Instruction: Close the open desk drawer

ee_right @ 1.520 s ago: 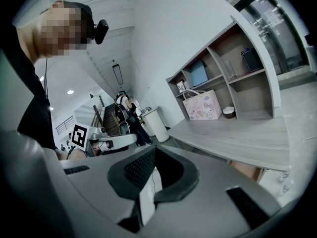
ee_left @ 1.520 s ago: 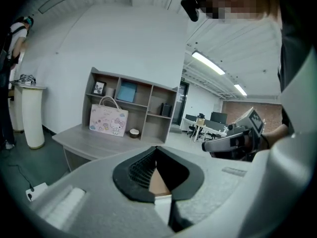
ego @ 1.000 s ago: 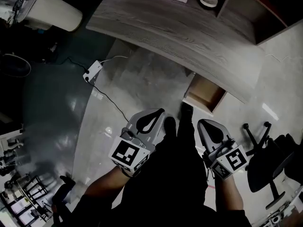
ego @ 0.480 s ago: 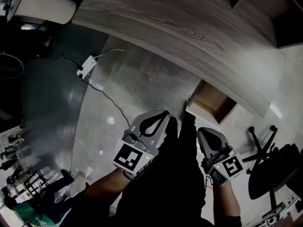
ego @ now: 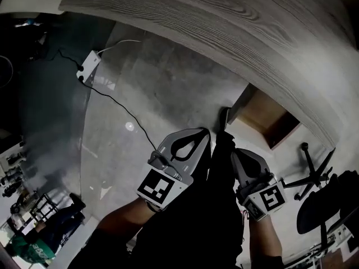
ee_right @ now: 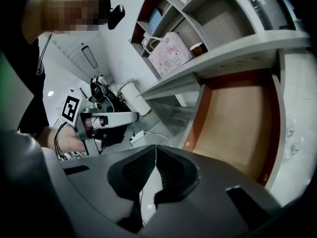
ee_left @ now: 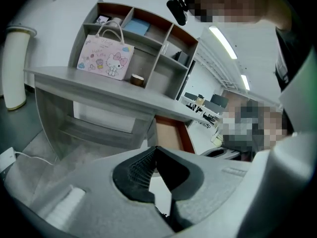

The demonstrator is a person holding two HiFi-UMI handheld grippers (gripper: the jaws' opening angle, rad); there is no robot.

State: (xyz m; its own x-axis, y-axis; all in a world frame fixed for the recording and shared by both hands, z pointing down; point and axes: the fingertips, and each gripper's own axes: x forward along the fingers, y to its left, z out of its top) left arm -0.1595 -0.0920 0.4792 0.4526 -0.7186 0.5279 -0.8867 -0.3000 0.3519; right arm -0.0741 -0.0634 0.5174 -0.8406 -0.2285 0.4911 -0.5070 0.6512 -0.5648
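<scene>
A grey wood-grain worktop sweeps across the top of the head view above a polished grey floor, darker at left. A black office chair stands lower right. In the left gripper view, cubby shelves back onto a white wall, with ceiling strip lights at upper right.

The curved wooden worktop is showing streaky grey grain; the open box-shaped drawer is glowing tan inside with red-brown walls; the pink gift bag is flashing cartoon-cat prints.
</scene>
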